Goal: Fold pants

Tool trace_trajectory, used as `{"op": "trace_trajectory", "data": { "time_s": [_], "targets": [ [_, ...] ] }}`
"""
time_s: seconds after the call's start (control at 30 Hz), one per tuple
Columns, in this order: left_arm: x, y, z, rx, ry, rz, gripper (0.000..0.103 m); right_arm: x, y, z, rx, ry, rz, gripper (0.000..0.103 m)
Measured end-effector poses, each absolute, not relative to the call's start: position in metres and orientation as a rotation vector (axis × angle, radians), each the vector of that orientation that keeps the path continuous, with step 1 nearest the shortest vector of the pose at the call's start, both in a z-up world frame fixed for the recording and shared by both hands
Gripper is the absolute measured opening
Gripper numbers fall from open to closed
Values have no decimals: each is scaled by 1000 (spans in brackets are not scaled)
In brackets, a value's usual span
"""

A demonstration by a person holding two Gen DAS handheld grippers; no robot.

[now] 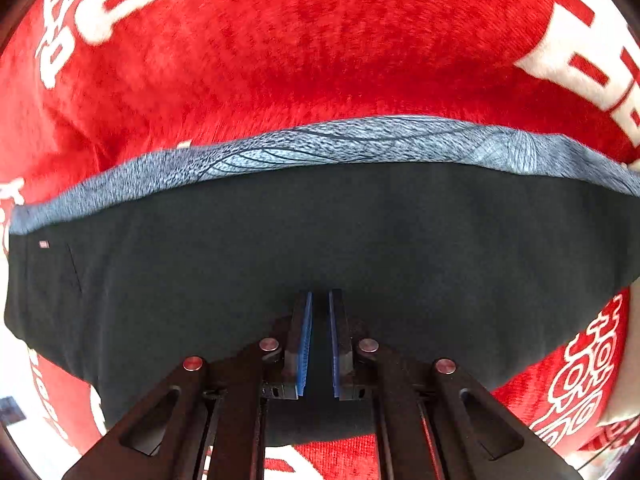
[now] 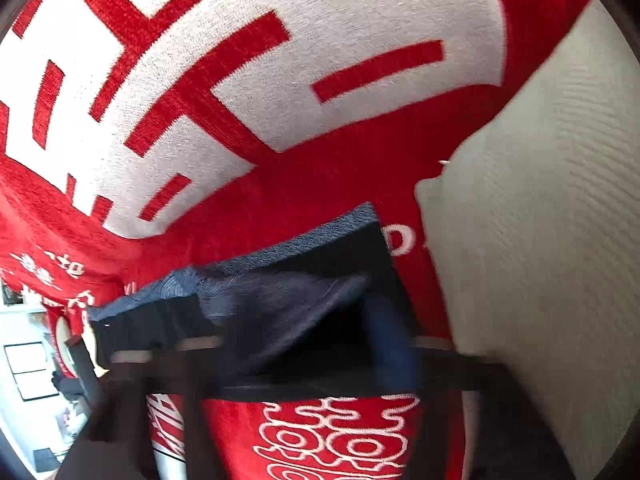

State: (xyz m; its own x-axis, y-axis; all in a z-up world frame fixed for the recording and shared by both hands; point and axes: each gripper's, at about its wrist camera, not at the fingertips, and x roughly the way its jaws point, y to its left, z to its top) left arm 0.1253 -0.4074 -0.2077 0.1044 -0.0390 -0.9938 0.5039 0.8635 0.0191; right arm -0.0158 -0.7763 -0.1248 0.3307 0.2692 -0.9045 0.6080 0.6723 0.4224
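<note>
Dark pants (image 1: 280, 240) lie folded on a red blanket, and a blue-grey patterned inner band (image 1: 360, 144) shows along their far edge. My left gripper (image 1: 320, 300) points straight down onto them. Its blue pads are nearly together, with dark cloth pinched in the narrow gap. In the right wrist view, which is blurred, one end of the pants (image 2: 288, 300) lies rumpled with the patterned lining turned up. My right gripper (image 2: 288, 360) stands open over that end with its fingers wide apart. One blue pad (image 2: 394, 344) is clear of the cloth.
The red blanket (image 1: 300, 40) with large white characters (image 2: 280, 60) covers the whole work surface. A pale ribbed cushion or cloth (image 2: 540, 240) lies at the right of the pants. Beyond the blanket's left edge a bit of the room's floor (image 2: 28, 360) shows.
</note>
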Motion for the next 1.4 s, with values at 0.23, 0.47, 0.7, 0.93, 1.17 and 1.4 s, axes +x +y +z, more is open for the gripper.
{"op": "trace_trajectory", "data": {
  "time_s": [0.23,0.47,0.7,0.93,1.17,1.4],
  "targets": [
    [139,-413,-191,361,1405,-407,9,-15,-749,-87,729,1161,-298,84],
    [145,-413,-201,414,1405,-385,9,0,-720,-117,616,1232,-284,23],
    [147,-415,-206,423,1393,-366,9,35,-727,-186,447,1375,-342,18],
    [209,-424,-199,288,1366,-382,9,6,-742,-182,503,1333,-385,12],
    [250,-420,-228,250,1322,-264,9,17,-705,-171,427,1313,-359,14],
    [265,-370,-218,319,1330,-165,9,53,-660,-171,343,1282,-237,37]
  ]
}}
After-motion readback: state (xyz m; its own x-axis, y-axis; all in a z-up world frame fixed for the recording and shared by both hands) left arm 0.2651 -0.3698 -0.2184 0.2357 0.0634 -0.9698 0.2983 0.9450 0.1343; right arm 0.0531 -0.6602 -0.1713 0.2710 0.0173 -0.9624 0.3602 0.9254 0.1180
